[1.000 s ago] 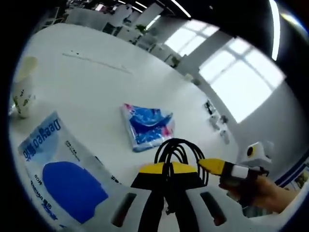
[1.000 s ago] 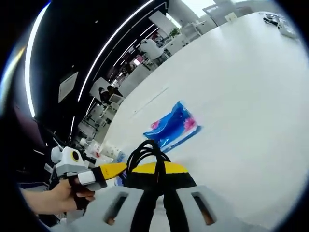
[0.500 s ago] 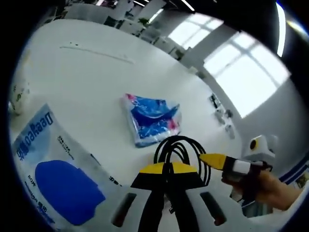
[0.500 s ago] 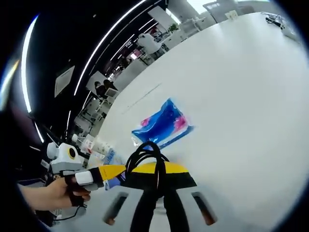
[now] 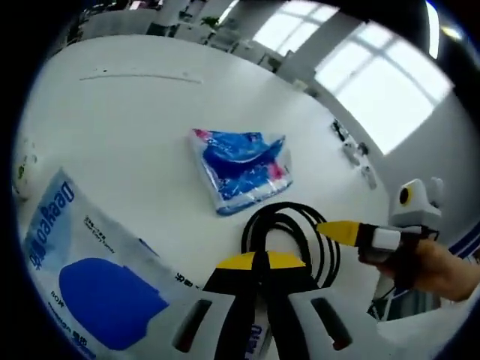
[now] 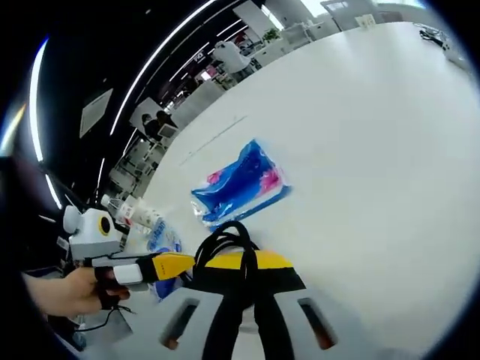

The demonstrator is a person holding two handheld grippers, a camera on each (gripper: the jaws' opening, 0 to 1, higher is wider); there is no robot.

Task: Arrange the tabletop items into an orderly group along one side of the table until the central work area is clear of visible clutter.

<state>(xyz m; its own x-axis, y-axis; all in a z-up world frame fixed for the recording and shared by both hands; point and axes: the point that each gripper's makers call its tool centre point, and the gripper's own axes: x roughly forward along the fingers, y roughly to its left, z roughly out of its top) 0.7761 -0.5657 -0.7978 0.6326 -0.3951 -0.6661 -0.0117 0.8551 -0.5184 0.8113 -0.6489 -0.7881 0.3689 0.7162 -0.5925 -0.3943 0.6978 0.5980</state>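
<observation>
A coil of black cable (image 5: 289,225) loops up from my left gripper (image 5: 261,260), whose yellow-tipped jaws are shut on it. My right gripper (image 5: 341,231) comes in from the right, held by a hand (image 5: 431,266), with its tip against the same coil. In the right gripper view the cable (image 6: 225,240) also rises from my right gripper (image 6: 244,261), which is shut on it, and the left gripper (image 6: 169,265) sits close on the left. A blue tissue packet (image 5: 244,166) (image 6: 240,184) lies flat on the white table (image 5: 127,112) just beyond the coil.
A large white and blue bag (image 5: 97,277) lies at the near left, also seen as the bag (image 6: 161,238) past the left gripper. A paper cup (image 5: 21,161) stands at the far left edge. Stacked cups (image 6: 139,216) stand beside the bag. Small items (image 6: 435,37) lie at the far end.
Both views have shifted with the hands. The tissue packet now looks closer and lower in both views. Both grippers stay shut on the cable, side by side.
</observation>
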